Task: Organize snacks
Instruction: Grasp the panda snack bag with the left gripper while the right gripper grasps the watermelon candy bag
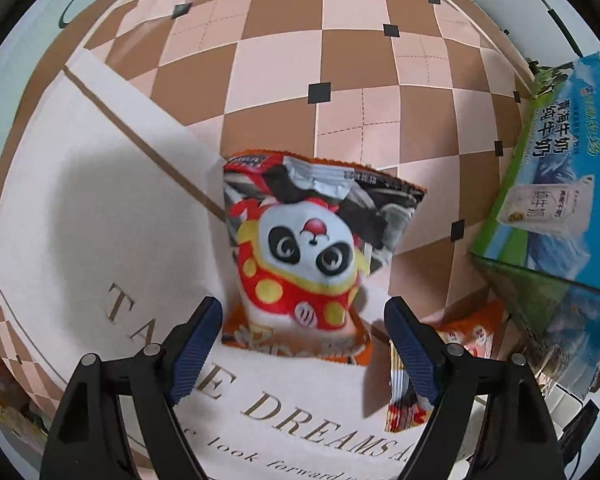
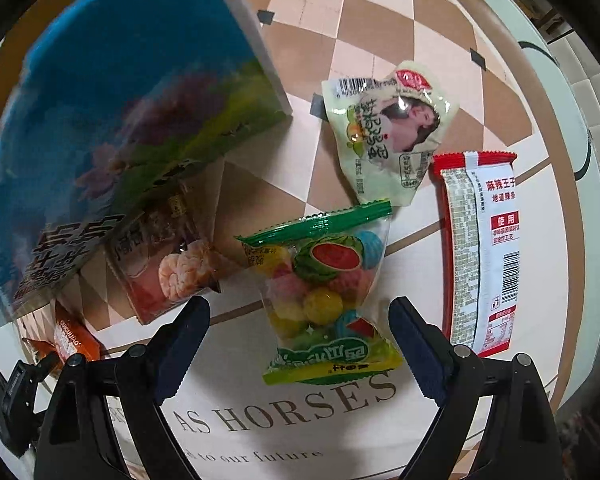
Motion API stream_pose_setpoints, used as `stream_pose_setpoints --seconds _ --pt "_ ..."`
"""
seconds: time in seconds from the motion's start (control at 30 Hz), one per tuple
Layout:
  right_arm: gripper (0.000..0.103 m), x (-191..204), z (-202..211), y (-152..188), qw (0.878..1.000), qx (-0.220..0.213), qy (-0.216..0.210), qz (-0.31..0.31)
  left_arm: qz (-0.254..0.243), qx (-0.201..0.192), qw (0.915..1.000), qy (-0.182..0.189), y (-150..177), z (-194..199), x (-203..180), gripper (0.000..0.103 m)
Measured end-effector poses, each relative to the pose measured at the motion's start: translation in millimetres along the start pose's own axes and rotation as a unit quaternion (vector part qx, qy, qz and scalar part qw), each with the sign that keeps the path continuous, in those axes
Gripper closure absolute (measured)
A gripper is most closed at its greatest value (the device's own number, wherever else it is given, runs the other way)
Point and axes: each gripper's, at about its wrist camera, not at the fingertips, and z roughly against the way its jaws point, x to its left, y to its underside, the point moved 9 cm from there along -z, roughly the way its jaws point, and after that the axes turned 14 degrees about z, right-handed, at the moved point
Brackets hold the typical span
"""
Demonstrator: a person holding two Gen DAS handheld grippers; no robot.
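Note:
In the left wrist view a panda snack bag (image 1: 308,256) lies flat on the tablecloth. My left gripper (image 1: 304,320) hangs over its near end, jaws open and wide, one finger on each side, pads clear of it. In the right wrist view a green bag of watermelon gummies (image 2: 324,292) lies on the cloth. My right gripper (image 2: 300,320) stands open over its lower half, pads apart from the bag. A blue and green milk carton box (image 1: 552,208) (image 2: 112,120) stands between the two areas.
An orange packet (image 1: 468,336) lies under the box edge. By the right gripper lie a pale egg snack pouch (image 2: 388,132), a red spicy-strip pack (image 2: 480,252), a shrimp-print packet (image 2: 164,264) and a small orange packet (image 2: 72,340). The table's rim (image 2: 572,128) curves at right.

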Motion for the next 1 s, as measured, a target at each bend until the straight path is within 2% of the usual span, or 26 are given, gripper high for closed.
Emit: stream_pose_setpoints --seconds 0.17,0.23,0.3,0.37,0.47,0.63,0.7,0.8,1.0 --pt "0.010 2.5 -10.2 -4.4 1.000 0.013 -0.002 -0.006 -0.009 -0.013 0.9999 0.002 -9.0 1.0 -5.4 0.021" --pt "0.010 -0.8 -11.3 -4.7 1.000 0.013 -0.003 -0.006 -0.013 -0.015 0.9998 0.001 -12.6 1.4 -12.3 0.035" --pt "0.010 0.1 -12.3 -4.4 1.000 0.014 -0.004 -0.007 -0.017 -0.019 0.9997 -0.003 -16.6 1.5 -16.0 0.041" --pt "0.010 4.9 -16.9 -4.4 1.000 0.015 -0.005 -0.006 -0.024 -0.028 0.9993 -0.006 -19.8 3.9 -18.3 0.056" --pt "0.012 1.7 -21.6 -2.2 1.000 0.018 -0.007 -0.007 -0.032 -0.028 0.9991 -0.007 -17.1 6.2 -24.2 0.059" --pt "0.023 -12.2 -13.3 2.7 1.000 0.023 -0.009 -0.012 -0.056 -0.032 0.9978 -0.018 1.2 6.9 -23.2 0.061" --pt "0.034 -17.3 -10.6 5.6 1.000 0.022 -0.002 -0.008 -0.069 -0.033 0.9968 -0.023 11.9 6.2 -21.2 0.061" --pt "0.046 -24.4 -7.8 11.7 1.000 0.017 0.010 0.002 -0.088 -0.030 0.9951 -0.032 28.6 2.8 -17.9 0.062" --pt "0.048 -29.5 -7.4 34.0 1.000 0.013 0.010 0.020 -0.129 -0.040 0.9894 -0.054 68.4 0.1 -5.8 0.063"
